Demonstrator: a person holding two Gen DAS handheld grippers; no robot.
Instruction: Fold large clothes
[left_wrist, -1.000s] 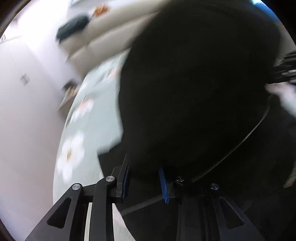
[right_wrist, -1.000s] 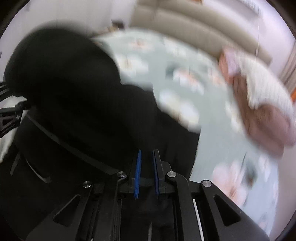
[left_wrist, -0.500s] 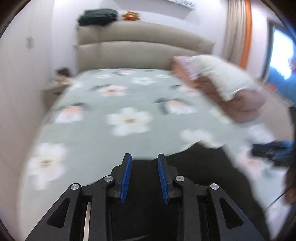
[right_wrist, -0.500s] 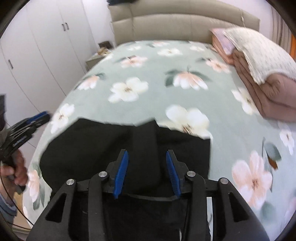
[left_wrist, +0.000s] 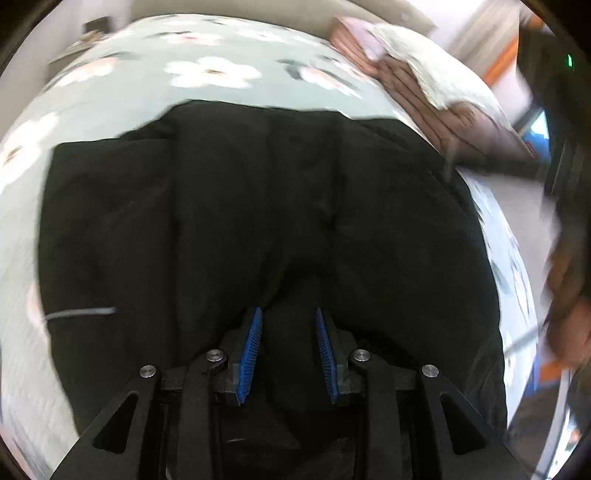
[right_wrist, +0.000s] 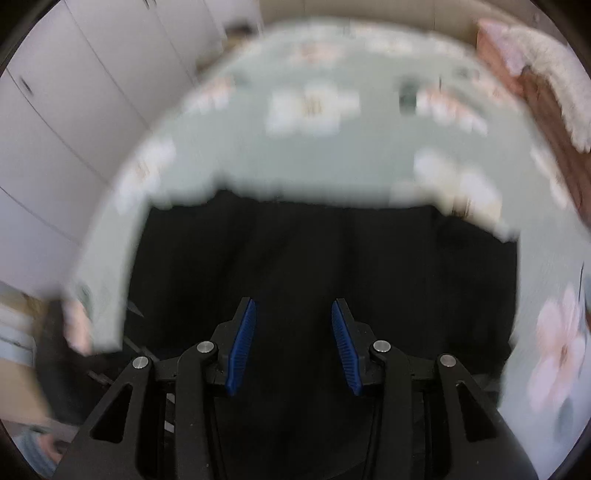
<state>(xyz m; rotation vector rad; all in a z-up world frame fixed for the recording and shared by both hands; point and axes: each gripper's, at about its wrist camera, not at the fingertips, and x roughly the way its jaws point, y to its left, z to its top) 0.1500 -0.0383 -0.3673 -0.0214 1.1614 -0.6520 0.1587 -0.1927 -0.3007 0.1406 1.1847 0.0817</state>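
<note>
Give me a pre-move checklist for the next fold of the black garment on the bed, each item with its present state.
1. black garment lies on the floral bedspread: ok.
2. right gripper free of cloth: ok; its jaws have just been opening and its fingers stand apart over the garment.
3. left gripper open: ok; whether cloth bunches between its blue pads: cannot tell.
4. Garment smoothed flat: not ok, ridges and creases run down its middle.
5. Folded pink and white bedding clear of the garment: ok, it sits beside the far right corner.
6. Sharp view of the garment's far edge: not ok, both views are blurred.
</note>
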